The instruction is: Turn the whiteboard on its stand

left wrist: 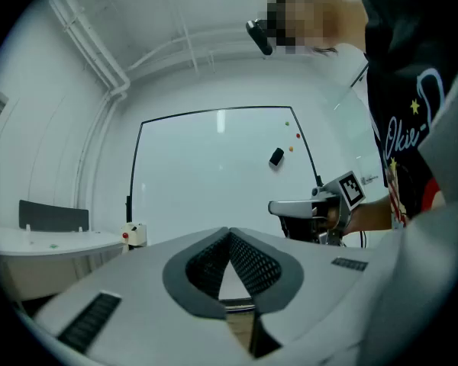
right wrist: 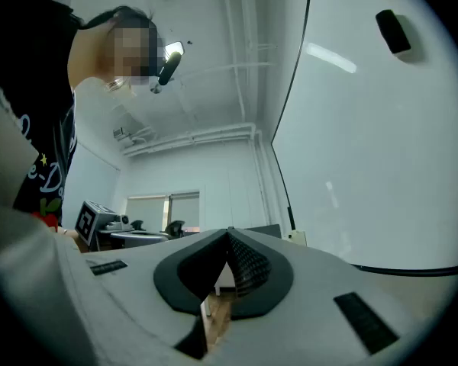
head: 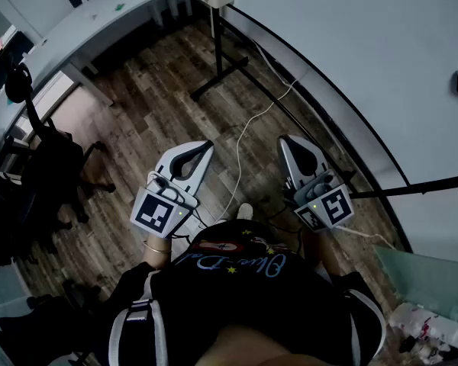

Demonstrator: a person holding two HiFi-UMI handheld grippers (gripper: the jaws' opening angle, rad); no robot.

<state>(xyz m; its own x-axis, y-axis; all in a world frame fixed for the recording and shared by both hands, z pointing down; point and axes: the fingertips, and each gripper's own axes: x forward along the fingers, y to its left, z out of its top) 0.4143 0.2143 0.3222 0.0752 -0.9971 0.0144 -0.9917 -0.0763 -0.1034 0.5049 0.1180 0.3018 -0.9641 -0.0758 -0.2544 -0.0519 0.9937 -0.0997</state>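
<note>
Left gripper (head: 206,145): jaws together, nothing between them.
Right gripper (head: 284,139): jaws together, empty.
Large white black-framed whiteboard (head: 382,59): on black metal stand (head: 219,52), apart from both grippers.

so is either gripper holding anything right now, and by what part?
Nothing held. Left gripper and right gripper are both shut and empty, neither on the whiteboard.

whiteboard (head: 366,52): glossy, smooth | floor (head: 153,120): wood-look planks, matt | stand (head: 218,52): dark metal | left gripper (left wrist: 229,233), right gripper (right wrist: 229,233): matt grey plastic, ribbed pads (left wrist: 252,264)
</note>
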